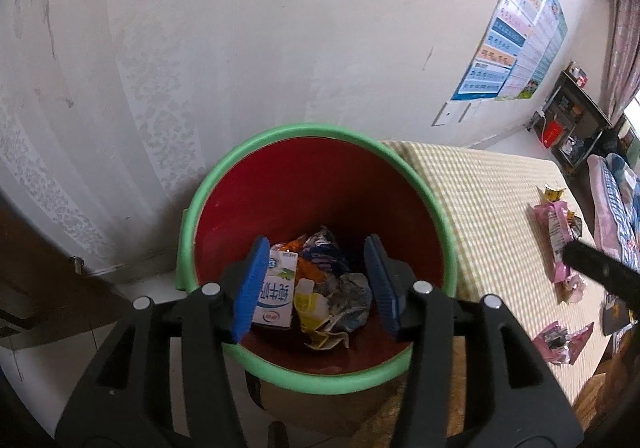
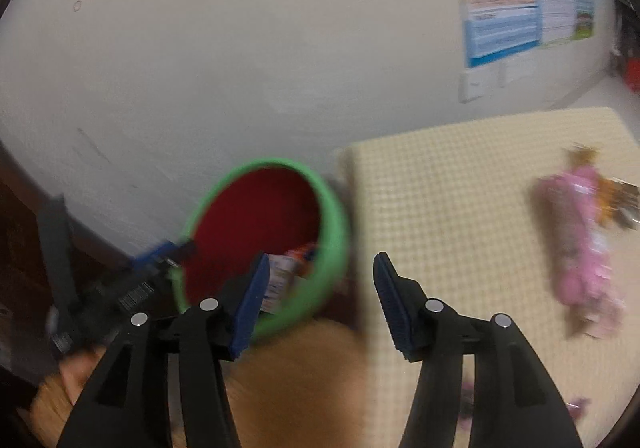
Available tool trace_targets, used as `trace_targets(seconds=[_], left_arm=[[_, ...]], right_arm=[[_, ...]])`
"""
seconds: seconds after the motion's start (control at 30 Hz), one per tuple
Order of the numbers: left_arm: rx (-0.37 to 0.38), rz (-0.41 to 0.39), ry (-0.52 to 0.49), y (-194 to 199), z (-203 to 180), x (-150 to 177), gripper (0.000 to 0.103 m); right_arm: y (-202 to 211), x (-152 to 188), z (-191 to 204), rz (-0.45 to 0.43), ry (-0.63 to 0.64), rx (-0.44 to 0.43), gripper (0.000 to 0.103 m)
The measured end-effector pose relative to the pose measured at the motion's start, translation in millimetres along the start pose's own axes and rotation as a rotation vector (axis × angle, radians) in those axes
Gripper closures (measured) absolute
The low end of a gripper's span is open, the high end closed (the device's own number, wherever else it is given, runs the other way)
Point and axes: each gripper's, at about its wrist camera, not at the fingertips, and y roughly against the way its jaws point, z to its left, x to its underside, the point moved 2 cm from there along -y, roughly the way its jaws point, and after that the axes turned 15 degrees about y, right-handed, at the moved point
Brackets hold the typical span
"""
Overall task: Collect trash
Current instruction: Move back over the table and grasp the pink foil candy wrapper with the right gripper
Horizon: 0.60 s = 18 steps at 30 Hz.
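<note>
The left wrist view looks straight down into the bin (image 1: 316,136), which is red inside with a green rim, so the trash at its bottom shows clearly: one white and blue milk carton (image 1: 276,288), one crumpled yellow and white wrapper (image 1: 324,312), and some orange and blue packets (image 1: 316,252) too bunched up to count. The left hand-held gripper (image 1: 316,284) hangs over the bin with its two blue pads apart and nothing between them. The right wrist view is blurry and shows the bin (image 2: 332,216) from the side, so only a bit of the trash inside peeks out. That view also shows the left hand-held gripper (image 2: 160,260) from outside, at the bin's rim, with a hand (image 2: 76,372) below it. The right hand-held gripper (image 2: 318,300) is open and empty, with one pad in front of the bin and one over the table (image 2: 440,188). On the table's checked cloth, well apart from the bin, lies one long pink packet (image 1: 556,236), and the left view shows two smaller pink wrappers (image 1: 564,340) nearer the edge.
</note>
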Motion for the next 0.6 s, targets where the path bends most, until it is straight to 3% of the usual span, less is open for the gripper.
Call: trace_targets(seconds=[0.3,0.4,0.53,0.6], left_arm=[[0.037,0.04,-0.051,-1,-34,12,0.055],[0.058,0.054,-0.084,1,-52,19,0.055],[0.073,0.074,-0.134,3,-76,30,0.055],[0.076,0.082,-0.163,5,-90,35,0.055]], right_arm=[[71,98,-104,0.075,-0.106,0.159,0.04],[76,127,-121,0.104,-0.121,0.136,0.04],[68,146,-113,0.127,-0.114,0.053,0.04],[59,149,-108,0.145,-0.08,0.036,0.049]])
